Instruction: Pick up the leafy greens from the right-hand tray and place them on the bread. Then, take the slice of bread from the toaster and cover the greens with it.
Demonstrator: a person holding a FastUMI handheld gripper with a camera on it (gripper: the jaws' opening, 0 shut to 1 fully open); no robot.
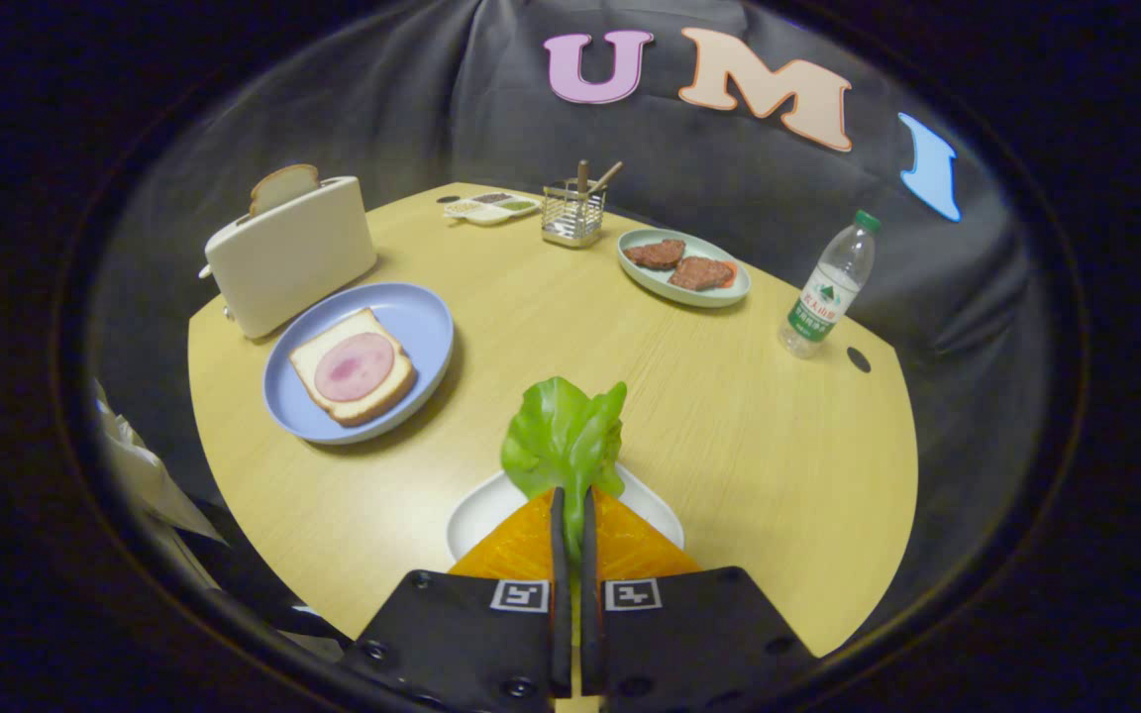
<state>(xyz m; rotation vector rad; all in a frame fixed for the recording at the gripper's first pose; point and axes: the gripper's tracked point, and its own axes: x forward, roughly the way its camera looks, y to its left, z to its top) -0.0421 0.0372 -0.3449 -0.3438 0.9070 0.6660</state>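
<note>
On the far left of the worktop (729, 436) stands a pale toaster (288, 253) with a slice of bread (283, 186) poking up from its slot. Just right of it and nearer, a blue plate (412, 322) carries another bread slice (353, 368) topped with a round of pink ham (355, 366). In the near middle, the tool (570, 510) has its two fingers pressed almost together on the leafy greens (563, 441), pinching the stem end while the leaf fans upward just ahead of the fingertips. Beneath them lies a white tray (476, 515) (partly hidden by the fingers). The greens sit well apart from the ham-topped bread, to its right and nearer. Farther back stand a small divided dish (491, 207) and a wire holder (572, 213) with utensils. To the right, a pale green plate (687, 265) holds two pieces of meat (679, 263), and a water bottle (828, 287) stands at the far right.
</note>
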